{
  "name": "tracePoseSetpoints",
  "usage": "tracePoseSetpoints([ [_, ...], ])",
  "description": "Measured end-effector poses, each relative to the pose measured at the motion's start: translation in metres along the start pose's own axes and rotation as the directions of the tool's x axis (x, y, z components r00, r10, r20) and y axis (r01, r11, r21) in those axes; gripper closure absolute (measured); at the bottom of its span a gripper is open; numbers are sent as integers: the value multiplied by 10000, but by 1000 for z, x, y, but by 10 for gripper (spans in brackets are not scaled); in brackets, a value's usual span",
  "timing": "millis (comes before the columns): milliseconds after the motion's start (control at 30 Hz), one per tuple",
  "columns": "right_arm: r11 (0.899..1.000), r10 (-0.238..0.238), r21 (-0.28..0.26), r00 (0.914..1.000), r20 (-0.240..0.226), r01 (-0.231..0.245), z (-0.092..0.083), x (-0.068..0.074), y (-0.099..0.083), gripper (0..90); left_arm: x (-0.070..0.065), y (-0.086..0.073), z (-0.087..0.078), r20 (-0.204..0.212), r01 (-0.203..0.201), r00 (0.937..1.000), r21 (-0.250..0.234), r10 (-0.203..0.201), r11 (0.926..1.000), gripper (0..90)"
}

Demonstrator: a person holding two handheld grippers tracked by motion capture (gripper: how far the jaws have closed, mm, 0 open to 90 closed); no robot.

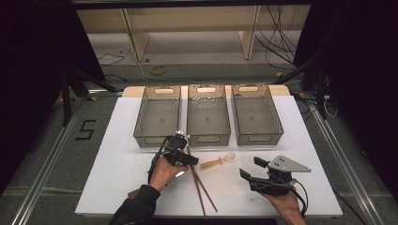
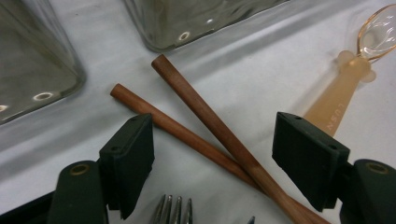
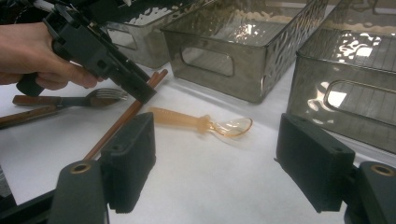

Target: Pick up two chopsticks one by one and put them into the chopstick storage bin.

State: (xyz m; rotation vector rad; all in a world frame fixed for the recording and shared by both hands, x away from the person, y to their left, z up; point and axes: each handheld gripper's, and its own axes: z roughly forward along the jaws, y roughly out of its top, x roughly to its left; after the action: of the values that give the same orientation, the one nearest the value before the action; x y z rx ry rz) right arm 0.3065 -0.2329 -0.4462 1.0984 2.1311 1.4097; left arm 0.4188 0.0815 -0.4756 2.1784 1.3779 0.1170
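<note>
Where they cross, the chopsticks (image 2: 205, 123) are smooth reddish-brown wood.

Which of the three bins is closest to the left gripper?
The left bin: the left gripper hovers just past its near right corner; the middle bin and right bin lie farther.

Dark room, grey floor (image 1: 47, 154) with cables (image 1: 277, 33), pale wooden shelf frame (image 1: 187, 23) behind white table (image 1: 117, 183)
</note>
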Motion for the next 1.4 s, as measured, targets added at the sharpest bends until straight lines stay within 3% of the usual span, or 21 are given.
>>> tracePoseSetpoints([
  [200, 10000, 16, 33, 10000, 3, -16, 0, 0, 0, 291, 1, -2, -1, -142, -166, 9998, -65, 165, 9998, 358],
  [267, 10000, 26, 34, 10000, 3, -26, 0, 0, 0, 291, 0, -3, -2, -237, -438, 9988, 9, 438, 9990, 377],
  [400, 9996, 289, -15, 9995, -93, -289, 0, -2, 0, 291, 3, -4, -4, -26, -504, 9987, 147, 505, 9986, 464],
  [633, 9996, 265, -46, 9996, -41, -265, -1, -3, 0, 293, 11, -5, -7, 383, -154, 9992, 131, 149, 9998, 562],
  [833, 9997, 232, -34, 9997, -11, -232, -1, -3, 0, 294, 15, -7, -6, 1252, 271, 9917, 191, -293, 9995, 651],
  [967, 9998, 195, -34, 9998, -4, -195, 0, -3, 0, 294, 17, -8, -6, 1361, 432, 9897, 181, -453, 9989, 697],
  [1000, 9998, 195, -34, 9998, -4, -195, 0, -3, 0, 294, 17, -8, -5, 1482, 508, 9875, 193, -531, 9985, 697],
  [1067, 9998, 207, 8, 9998, 20, -207, 0, -3, 0, 294, 18, -8, -4, 2032, 735, 9760, 300, -781, 9968, 733],
  [1100, 9998, 207, 8, 9998, 20, -207, 0, -3, 0, 294, 17, -9, -3, 2103, 770, 9742, 308, -818, 9966, 733],
  [1167, 9999, 149, -2, 9999, 37, -149, 0, -2, 0, 294, 15, -9, -2, 2019, 664, 9768, 293, -709, 9974, 754],
  [1333, 9999, 125, -9, 9999, 72, -125, 0, -3, 0, 296, 14, -10, -2, 2308, 696, 9701, 335, -755, 9970, 792],
  [1400, 10000, 86, -18, 9999, 66, -85, 0, -3, 0, 297, 14, -10, -2, 2316, 682, 9701, 296, -732, 9972, 809],
])
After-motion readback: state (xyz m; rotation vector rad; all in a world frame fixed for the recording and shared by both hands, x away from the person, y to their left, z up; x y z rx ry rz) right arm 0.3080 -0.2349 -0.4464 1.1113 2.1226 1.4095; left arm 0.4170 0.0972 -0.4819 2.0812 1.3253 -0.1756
